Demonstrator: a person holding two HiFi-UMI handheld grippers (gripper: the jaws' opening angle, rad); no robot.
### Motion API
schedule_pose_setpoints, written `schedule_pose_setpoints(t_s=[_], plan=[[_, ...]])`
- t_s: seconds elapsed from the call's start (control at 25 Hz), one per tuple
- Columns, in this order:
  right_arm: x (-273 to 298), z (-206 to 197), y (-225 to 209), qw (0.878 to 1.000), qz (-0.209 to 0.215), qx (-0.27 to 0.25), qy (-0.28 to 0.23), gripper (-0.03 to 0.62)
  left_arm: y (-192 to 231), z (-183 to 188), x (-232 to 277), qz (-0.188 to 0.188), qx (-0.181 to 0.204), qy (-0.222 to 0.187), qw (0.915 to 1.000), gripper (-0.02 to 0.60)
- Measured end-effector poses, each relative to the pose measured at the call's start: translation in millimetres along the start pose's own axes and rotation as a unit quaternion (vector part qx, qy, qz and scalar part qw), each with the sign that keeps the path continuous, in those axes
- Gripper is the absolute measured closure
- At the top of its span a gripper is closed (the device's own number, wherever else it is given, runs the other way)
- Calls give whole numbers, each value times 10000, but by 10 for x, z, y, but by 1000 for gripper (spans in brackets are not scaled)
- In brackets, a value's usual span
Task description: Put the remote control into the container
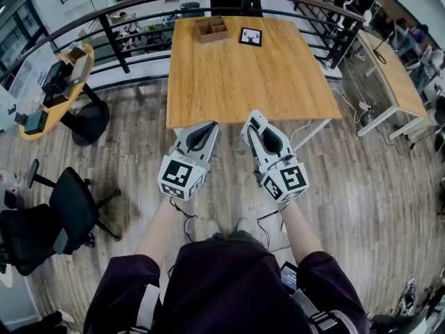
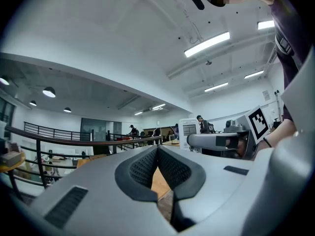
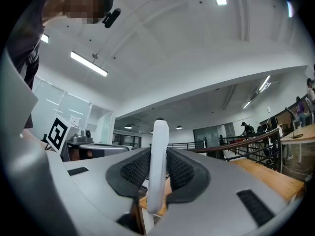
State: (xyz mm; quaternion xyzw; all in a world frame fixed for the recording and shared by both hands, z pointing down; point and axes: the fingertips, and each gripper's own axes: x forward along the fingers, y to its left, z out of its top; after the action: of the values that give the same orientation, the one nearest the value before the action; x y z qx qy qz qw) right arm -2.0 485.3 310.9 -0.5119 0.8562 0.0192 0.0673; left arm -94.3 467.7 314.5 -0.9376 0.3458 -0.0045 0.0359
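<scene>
**Clerk:** What is nearest the person?

**Inspector:** The person stands on a grey-brown wood-plank floor (image 1: pixel 361 186), with a gripper in each hand. The left gripper (image 1: pixel 203 132) has its ribbed black pads closed tip to tip, with nothing between them. The right gripper (image 1: pixel 257 125) is clamped on a slim white plastic remote control (image 3: pixel 158 151). The remote control stands upright between the pads, short of the table's near edge.

**Clerk:** And the surface?

**Inspector:** Just beyond the grippers is a square light-wood table (image 1: pixel 243 82). At its far edge sits a small compartmented wooden container (image 1: pixel 212 28), with a black-framed square marker card (image 1: pixel 250 36) near it. The remote control is well apart from the container.

**Clerk:** The room?

**Inspector:** A black office chair (image 1: pixel 69 207) and a round wooden table (image 1: pixel 69 96) are on the left. A long pale desk (image 1: pixel 396 75) is on the right. A curved dark metal railing (image 1: pixel 139 1) runs behind.
</scene>
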Motion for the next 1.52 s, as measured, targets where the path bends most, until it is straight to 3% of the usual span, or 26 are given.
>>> schedule_pose_setpoints(t_s=[0.36,0.96,1.52], plan=[[97,-221,-175,9999,-144,25,55,485,116,-253,250,-130,27,148,9998,571],[1044,-675,-1504,9995,-184,218,136,485,793,-676,1727,-152,-69,285,9995,570],[1807,-570,-2342,9994,81,312,123,485,1380,-475,2728,171,178,406,9989,571]])
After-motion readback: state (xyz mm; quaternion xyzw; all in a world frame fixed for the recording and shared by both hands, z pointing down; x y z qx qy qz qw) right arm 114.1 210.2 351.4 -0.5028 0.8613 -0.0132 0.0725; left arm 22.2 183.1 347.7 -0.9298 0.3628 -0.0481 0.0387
